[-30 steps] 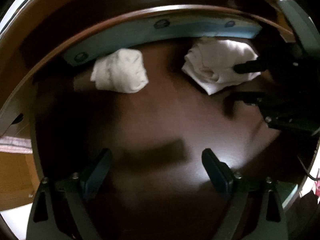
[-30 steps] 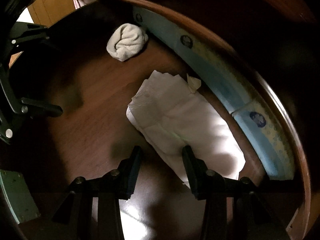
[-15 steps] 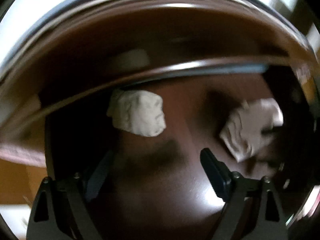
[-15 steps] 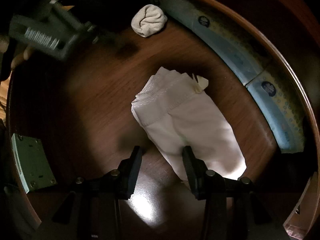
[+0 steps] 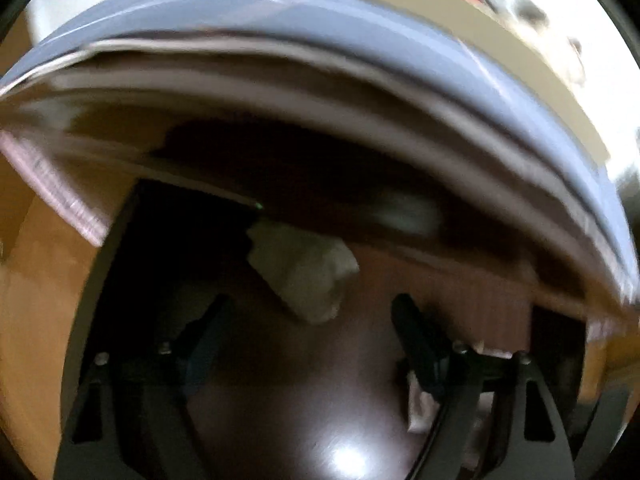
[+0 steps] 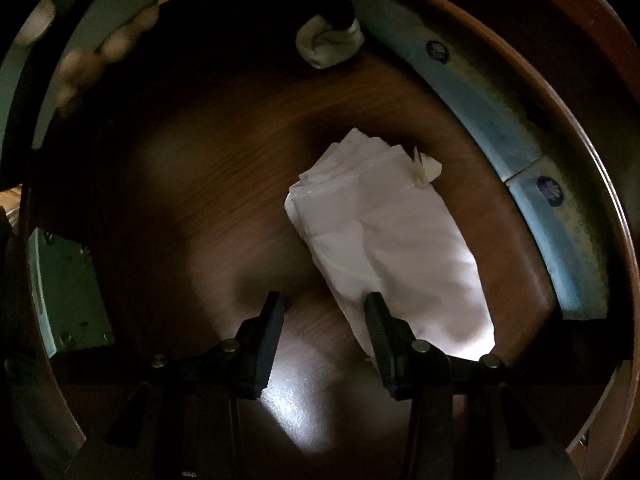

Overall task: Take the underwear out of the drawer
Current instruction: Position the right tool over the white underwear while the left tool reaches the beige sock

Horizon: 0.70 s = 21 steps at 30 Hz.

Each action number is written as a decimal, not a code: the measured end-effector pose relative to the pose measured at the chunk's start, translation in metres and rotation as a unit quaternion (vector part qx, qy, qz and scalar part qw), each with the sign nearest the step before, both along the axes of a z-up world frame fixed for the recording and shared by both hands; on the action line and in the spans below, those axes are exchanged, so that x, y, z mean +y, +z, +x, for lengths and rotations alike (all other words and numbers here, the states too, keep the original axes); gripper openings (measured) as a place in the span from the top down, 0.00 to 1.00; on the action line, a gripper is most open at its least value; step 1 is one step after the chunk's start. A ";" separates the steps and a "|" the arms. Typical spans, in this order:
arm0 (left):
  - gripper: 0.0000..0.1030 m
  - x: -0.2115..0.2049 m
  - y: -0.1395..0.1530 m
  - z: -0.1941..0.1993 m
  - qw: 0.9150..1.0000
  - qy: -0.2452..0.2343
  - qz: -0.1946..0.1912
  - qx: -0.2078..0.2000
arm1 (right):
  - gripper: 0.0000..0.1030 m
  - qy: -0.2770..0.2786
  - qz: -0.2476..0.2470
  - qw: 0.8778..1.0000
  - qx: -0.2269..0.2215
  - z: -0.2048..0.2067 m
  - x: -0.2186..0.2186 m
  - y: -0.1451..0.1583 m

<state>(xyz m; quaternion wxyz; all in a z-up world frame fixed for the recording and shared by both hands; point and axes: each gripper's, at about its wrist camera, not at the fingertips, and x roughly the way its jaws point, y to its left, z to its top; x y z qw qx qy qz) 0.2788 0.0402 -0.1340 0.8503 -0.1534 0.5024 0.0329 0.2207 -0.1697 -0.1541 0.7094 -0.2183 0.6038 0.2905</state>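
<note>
Your right gripper [image 6: 324, 312] is hovering low over the drawer floor [image 6: 192, 184], its jaws standing apart with nothing between them. The right fingertip [image 6: 374, 308] is overlapping the near edge of the folded white underwear [image 6: 384, 240] in this view; whether it is touching the cloth cannot be told. The left fingertip is sitting over bare dark wood just beside that edge. The folded piece is lying flat on the floor, running diagonally toward the far right, with a small tag sticking out at its far corner. Beyond it, a rolled white bundle [image 6: 328, 46] is resting against the back of the drawer, with a dark object pressing at its top. A pale blue patterned liner [image 6: 536, 184] is curving along the right wall under the reddish-brown rim [image 6: 592, 148]. A grey-green metal bracket [image 6: 68, 292] is showing at the left side, and fingers of your left hand [image 6: 100, 56] are blurring at the upper left.

Your left gripper [image 5: 308, 312] is also holding its jaws wide and empty, pointing at the rolled white bundle [image 5: 304, 272], which is lying just ahead of the fingertips on the dark floor. This view is heavily smeared. Above the drawer opening, a grey-blue band [image 5: 360, 24] and a pale edge are arching across, with light brown wood [image 5: 36, 280] at the left.
</note>
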 end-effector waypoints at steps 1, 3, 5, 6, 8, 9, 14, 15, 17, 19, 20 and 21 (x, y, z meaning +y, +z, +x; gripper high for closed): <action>0.22 -0.002 0.002 -0.008 1.000 0.019 -0.013 -0.006 | 0.56 0.001 0.001 1.000 0.000 0.000 0.000 0.001; 0.22 -0.001 -0.005 -0.006 0.998 0.039 -0.039 0.011 | 0.56 0.002 0.002 1.000 0.000 -0.002 0.002 0.002; 0.22 0.001 -0.017 -0.003 0.997 0.044 -0.051 0.035 | 0.56 0.006 0.003 1.000 0.002 -0.002 0.004 0.004; 0.22 0.001 -0.022 0.001 0.996 0.051 -0.056 0.046 | 0.56 0.008 0.002 1.000 0.002 -0.003 0.004 0.004; 0.25 0.003 -0.028 0.003 0.994 0.066 -0.063 0.053 | 0.56 0.010 0.002 1.000 0.002 -0.006 0.005 0.003; 0.26 0.005 -0.029 0.005 0.994 0.072 -0.062 0.048 | 0.56 0.011 0.002 1.000 0.003 -0.007 0.005 0.002; 0.32 0.011 -0.027 0.011 0.994 0.103 -0.037 0.021 | 0.56 0.011 0.005 1.000 0.008 -0.007 0.004 0.002; 0.33 0.004 -0.033 0.016 0.993 0.109 -0.037 0.015 | 0.56 0.010 0.006 1.000 0.009 -0.007 0.004 0.002; 0.34 0.004 -0.039 0.021 0.993 0.113 -0.035 0.009 | 0.56 0.009 0.008 1.000 0.010 -0.008 0.005 0.003; 0.34 0.008 -0.037 0.019 0.994 0.107 -0.030 0.019 | 0.56 0.008 0.009 1.000 0.011 -0.005 0.002 0.007; 0.34 -0.006 -0.044 0.022 0.994 0.102 -0.028 0.025 | 0.56 0.007 0.010 1.000 0.011 -0.006 0.003 0.007; 0.34 -0.008 -0.044 0.025 0.994 0.100 -0.032 0.029 | 0.56 0.005 0.009 1.000 0.012 -0.006 0.003 0.007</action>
